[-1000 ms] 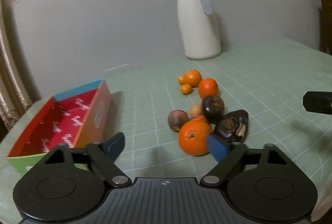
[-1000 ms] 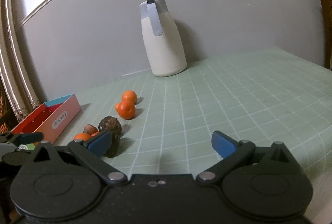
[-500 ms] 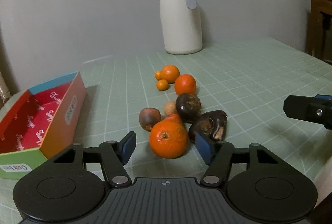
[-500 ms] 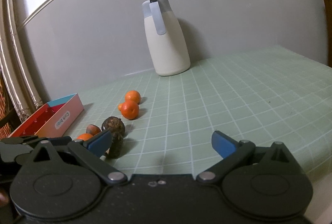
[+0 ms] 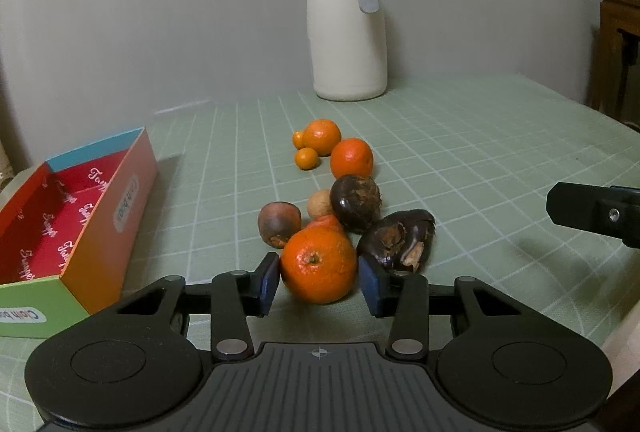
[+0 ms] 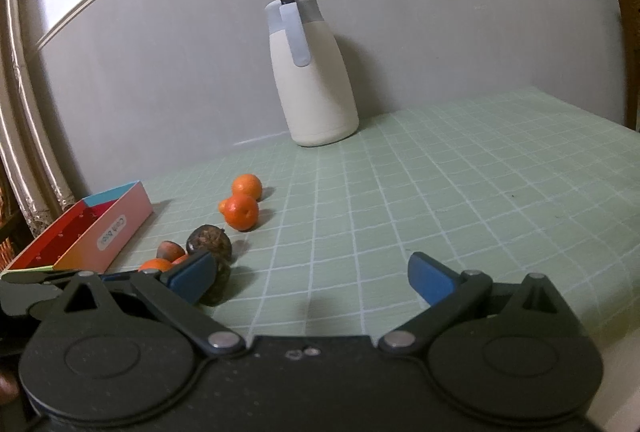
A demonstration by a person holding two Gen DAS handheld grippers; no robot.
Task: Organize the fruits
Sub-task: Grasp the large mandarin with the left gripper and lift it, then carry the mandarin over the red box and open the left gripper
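Note:
A large orange [image 5: 319, 264] lies on the green checked tablecloth, the nearest fruit of a loose cluster. My left gripper [image 5: 319, 272] has a blue pad on each side of it. Its jaws are closing, and a thin gap still shows at each pad. Behind it lie two dark wrinkled fruits [image 5: 355, 203] [image 5: 396, 240], a brownish one [image 5: 279, 224], a small tan one [image 5: 319, 203], two more oranges [image 5: 352, 158] [image 5: 322, 137] and small kumquats [image 5: 306, 158]. My right gripper [image 6: 310, 266] stands open over bare cloth, to the right of the cluster.
A red-lined cardboard box [image 5: 104, 207] stands open at the left, beside the fruit. A cream jug with a grey lid [image 5: 346, 31] stands at the back by the wall. One finger of the right gripper [image 5: 592, 211] pokes in from the right. Wooden furniture [image 5: 616, 43] stands beyond the table's right side.
The left gripper's jaws have narrowed from wide apart to close around the large orange, and the view has swung to centre on it. The right gripper has stayed put and open.

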